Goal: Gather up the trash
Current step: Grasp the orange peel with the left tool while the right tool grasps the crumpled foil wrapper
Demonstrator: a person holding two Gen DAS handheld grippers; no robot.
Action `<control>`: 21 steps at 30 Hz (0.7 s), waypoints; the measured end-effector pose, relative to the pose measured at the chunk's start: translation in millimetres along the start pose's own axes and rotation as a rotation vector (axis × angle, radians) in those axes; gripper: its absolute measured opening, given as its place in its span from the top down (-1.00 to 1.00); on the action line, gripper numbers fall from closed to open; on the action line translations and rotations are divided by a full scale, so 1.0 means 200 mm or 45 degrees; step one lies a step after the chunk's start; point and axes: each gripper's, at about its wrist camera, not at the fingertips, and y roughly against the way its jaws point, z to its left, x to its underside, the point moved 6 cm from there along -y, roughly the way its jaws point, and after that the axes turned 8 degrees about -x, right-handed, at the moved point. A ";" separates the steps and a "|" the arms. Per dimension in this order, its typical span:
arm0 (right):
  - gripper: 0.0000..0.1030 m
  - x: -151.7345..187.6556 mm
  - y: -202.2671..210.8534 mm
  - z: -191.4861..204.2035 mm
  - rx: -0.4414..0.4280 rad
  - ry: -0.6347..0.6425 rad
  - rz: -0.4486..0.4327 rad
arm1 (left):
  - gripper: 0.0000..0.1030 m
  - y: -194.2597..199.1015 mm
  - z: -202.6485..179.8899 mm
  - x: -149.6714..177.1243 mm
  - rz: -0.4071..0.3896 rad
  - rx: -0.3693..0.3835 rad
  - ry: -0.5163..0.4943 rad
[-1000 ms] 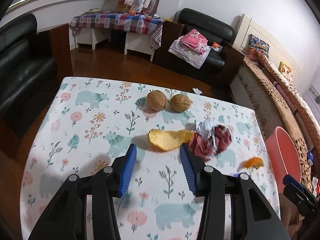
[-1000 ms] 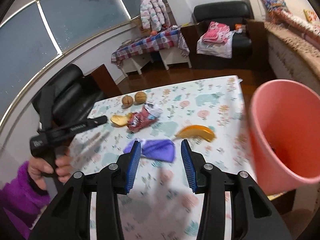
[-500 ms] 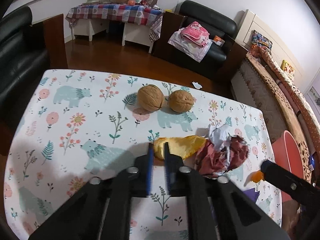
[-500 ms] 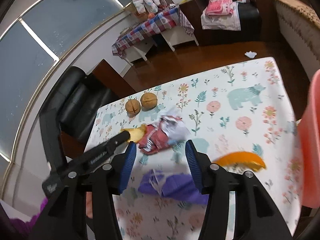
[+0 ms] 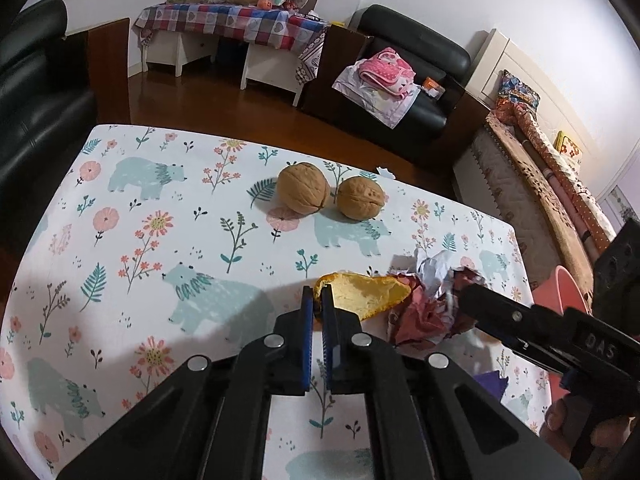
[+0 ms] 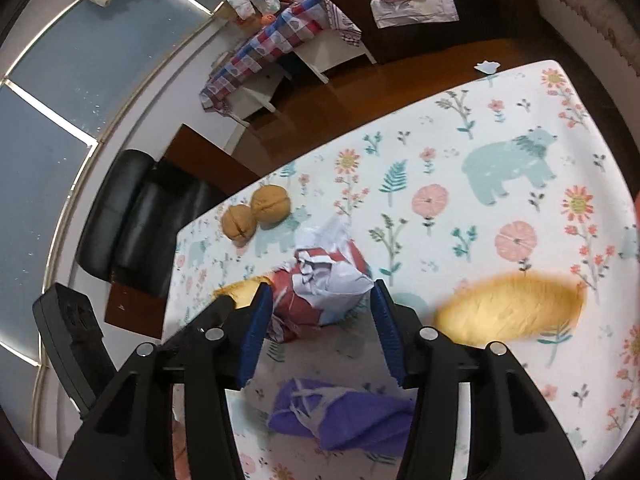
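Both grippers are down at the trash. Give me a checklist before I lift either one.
1. Left gripper shut on the orange peel: ok, pads pinch its left end.
2. Right gripper straddling the crumpled wrapper: ok, jaws closing around it.
3. Right grip firm: not ok, the right pad is still clear of the wrapper.
4. Wrapper free of the peel: cannot tell, they touch or overlap.
5. Walnuts clear of both grippers: ok.
6. Pink bin reachable: cannot tell, only its rim shows at the table's edge.
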 end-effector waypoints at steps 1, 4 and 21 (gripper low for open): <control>0.32 0.00 0.00 0.00 0.002 0.004 0.001 | 0.94 0.01 0.00 0.00 -0.004 0.000 -0.001; 0.37 0.01 0.03 0.02 -0.018 0.025 -0.023 | 0.94 0.05 0.00 0.02 -0.011 0.008 0.003; 0.38 0.08 0.71 0.03 0.043 0.164 -0.328 | 0.94 0.43 -0.28 0.02 -0.113 0.103 -0.105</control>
